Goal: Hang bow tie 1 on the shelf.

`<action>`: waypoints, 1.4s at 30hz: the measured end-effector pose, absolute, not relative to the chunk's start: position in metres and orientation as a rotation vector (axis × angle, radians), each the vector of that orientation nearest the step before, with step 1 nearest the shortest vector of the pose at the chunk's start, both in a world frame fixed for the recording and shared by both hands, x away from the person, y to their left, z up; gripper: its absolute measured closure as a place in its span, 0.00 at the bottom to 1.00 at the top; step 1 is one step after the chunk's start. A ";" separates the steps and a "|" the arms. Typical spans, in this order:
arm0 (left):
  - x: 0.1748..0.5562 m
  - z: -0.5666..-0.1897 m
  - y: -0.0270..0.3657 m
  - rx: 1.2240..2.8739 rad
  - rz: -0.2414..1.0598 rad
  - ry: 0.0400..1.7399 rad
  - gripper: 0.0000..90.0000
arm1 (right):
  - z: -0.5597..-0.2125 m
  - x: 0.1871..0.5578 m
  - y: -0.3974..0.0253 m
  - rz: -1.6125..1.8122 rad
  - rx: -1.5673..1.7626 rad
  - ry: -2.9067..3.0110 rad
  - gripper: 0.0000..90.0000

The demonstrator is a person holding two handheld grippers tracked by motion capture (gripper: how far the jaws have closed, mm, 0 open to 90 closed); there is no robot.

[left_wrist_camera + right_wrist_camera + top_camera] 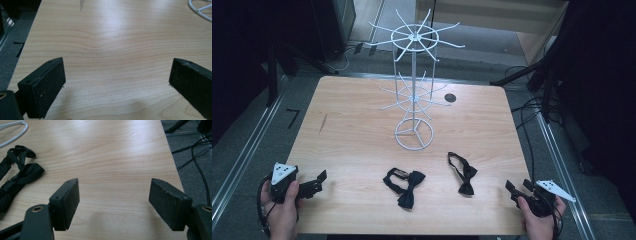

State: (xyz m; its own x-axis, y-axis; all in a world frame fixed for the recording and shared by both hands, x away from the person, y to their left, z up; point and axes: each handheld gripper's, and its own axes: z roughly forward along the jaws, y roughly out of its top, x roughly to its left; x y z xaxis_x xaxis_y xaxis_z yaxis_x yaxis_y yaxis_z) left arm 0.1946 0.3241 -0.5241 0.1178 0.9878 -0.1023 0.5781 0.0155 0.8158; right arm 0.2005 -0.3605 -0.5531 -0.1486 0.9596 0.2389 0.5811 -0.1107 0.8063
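Two black bow ties lie on the wooden table (362,135) near its front: one (404,184) at the middle, the other (463,172) to its right. Behind them stands a white wire display rack (414,85) with two tiers of hooks on a ring base. My left gripper (318,181) rests open at the front left corner, above bare wood (112,50). My right gripper (512,190) is open at the front right corner. In the right gripper view the nearer bow tie (17,180) lies left of the open jaws. Nothing sits between either pair of pads.
A small dark round hole (450,97) marks the table behind the rack. Cables (532,115) trail on the floor to the right. Metal rails (247,150) run along the floor on both sides. The rack's base ring (200,10) edges into the left gripper view.
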 end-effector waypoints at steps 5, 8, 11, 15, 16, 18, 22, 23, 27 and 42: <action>0.194 -0.524 0.324 1.651 0.692 1.552 0.01 | -0.552 0.200 -0.358 1.158 1.700 1.717 0.32; 0.194 -0.524 0.323 1.649 0.695 1.551 0.01 | -0.549 0.200 -0.354 1.181 1.688 1.714 0.32; 0.194 -0.524 0.322 1.653 0.695 1.553 0.01 | -0.542 0.198 -0.343 1.208 1.652 1.720 0.33; 0.194 -0.524 0.322 1.654 0.694 1.553 0.01 | -0.538 0.198 -0.334 1.216 1.606 1.746 0.37; 0.194 -0.524 0.322 1.654 0.694 1.553 0.01 | -0.538 0.198 -0.334 1.216 1.606 1.746 0.37; 0.195 -0.524 0.322 1.660 0.691 1.552 0.01 | -0.536 0.197 -0.327 1.228 1.587 1.766 0.38; 0.195 -0.525 0.322 1.663 0.690 1.553 0.01 | -0.535 0.197 -0.324 1.235 1.580 1.771 0.38; 0.195 -0.525 0.322 1.661 0.691 1.553 0.01 | -0.535 0.197 -0.322 1.242 1.578 1.773 0.38; 0.195 -0.524 0.322 1.663 0.693 1.552 0.01 | -0.534 0.197 -0.319 1.255 1.574 1.776 0.38; 0.195 -0.524 0.322 1.669 0.691 1.552 0.01 | -0.529 0.196 -0.297 1.287 1.543 1.815 0.39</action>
